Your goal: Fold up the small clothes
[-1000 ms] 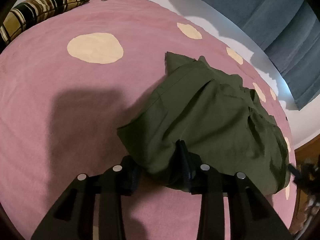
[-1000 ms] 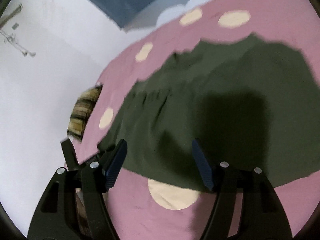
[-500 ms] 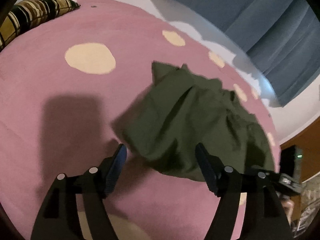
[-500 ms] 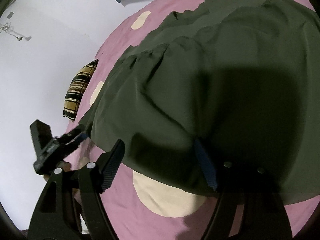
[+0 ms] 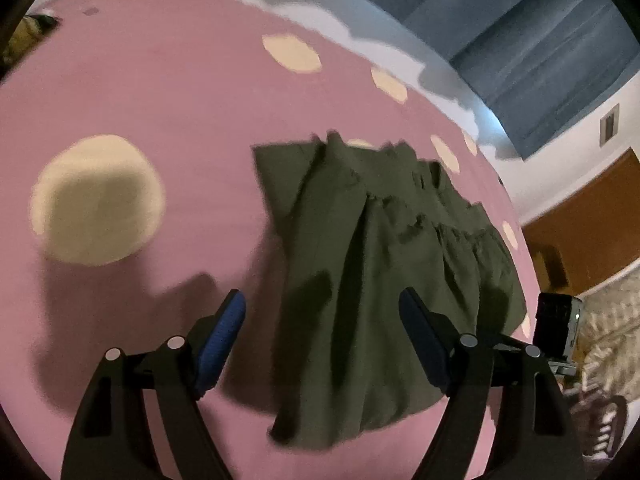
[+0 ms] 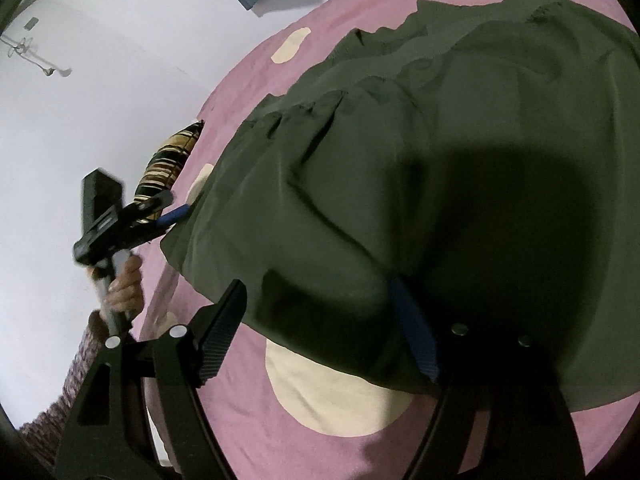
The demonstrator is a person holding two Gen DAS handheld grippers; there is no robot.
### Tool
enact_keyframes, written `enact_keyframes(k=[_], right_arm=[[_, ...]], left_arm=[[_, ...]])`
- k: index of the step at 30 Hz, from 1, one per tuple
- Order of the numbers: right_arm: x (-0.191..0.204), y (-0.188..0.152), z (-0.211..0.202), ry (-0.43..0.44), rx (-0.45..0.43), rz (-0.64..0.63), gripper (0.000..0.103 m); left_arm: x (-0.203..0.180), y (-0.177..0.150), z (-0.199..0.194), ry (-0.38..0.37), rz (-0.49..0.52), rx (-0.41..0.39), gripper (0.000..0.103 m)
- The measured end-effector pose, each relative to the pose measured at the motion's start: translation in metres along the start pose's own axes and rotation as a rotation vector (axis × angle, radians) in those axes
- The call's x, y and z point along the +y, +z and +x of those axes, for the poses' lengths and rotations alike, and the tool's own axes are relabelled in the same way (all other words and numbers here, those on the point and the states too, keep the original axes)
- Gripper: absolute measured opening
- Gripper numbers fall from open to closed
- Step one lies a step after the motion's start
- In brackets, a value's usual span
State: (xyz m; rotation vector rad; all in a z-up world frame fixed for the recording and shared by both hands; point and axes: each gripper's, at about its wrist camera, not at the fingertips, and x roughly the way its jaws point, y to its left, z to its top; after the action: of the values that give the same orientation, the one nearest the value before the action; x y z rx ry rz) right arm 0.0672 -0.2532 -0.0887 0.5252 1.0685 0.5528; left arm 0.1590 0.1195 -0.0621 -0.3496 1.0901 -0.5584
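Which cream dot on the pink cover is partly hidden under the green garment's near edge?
The large cream dot between the right gripper's fingers; the green garment's hem overlaps its top.

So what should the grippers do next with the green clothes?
Probably close the right hand-held gripper on the near edge of the green garment: its fingers sit open around that edge, and the left hand-held gripper is open too, holding nothing.

A bed covered by a pink bedspread [image 5: 168, 92] with cream dots filled most of both views. A striped pillow [image 6: 168, 164] lay near its edge by a white wall [image 6: 100, 80]. Blue curtains [image 5: 520, 36] hung behind, beside brown wooden furniture [image 5: 592, 216].
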Motion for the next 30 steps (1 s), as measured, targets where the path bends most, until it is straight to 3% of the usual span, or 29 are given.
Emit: enact_keyframes(k=[5, 9, 12, 13, 18, 23, 26, 30], right_arm=[[-0.002, 0.0, 0.0, 0.011, -0.002, 0.002, 0.075], [-0.002, -0.001, 0.001, 0.012, -0.008, -0.005, 0.076], [-0.002, -0.002, 0.0, 0.017, -0.014, -0.009, 0.079], [-0.002, -0.002, 0.0, 0.019, -0.016, -0.011, 0.081], [0.004, -0.006, 0.004, 0.006, -0.028, -0.047, 0.086], [0.005, -0.009, 0.004, 0.005, -0.032, -0.054, 0.087], [0.005, -0.01, 0.003, 0.005, -0.034, -0.057, 0.087], [0.006, -0.012, 0.004, 0.0, -0.037, -0.068, 0.087]], left_arm=[[0.007, 0.014, 0.041, -0.095, -0.058, 0.122, 0.078], [-0.001, 0.019, 0.053, -0.095, -0.029, 0.165, 0.076], [-0.009, 0.02, 0.058, -0.068, -0.021, 0.19, 0.064], [-0.01, 0.02, 0.06, -0.058, -0.02, 0.202, 0.054], [-0.018, 0.023, 0.068, -0.003, -0.031, 0.208, 0.042], [-0.033, 0.026, 0.064, 0.059, -0.006, 0.206, 0.014], [-0.052, 0.032, 0.054, 0.116, 0.018, 0.185, 0.011], [-0.072, 0.038, 0.032, 0.121, 0.027, 0.152, 0.01]])
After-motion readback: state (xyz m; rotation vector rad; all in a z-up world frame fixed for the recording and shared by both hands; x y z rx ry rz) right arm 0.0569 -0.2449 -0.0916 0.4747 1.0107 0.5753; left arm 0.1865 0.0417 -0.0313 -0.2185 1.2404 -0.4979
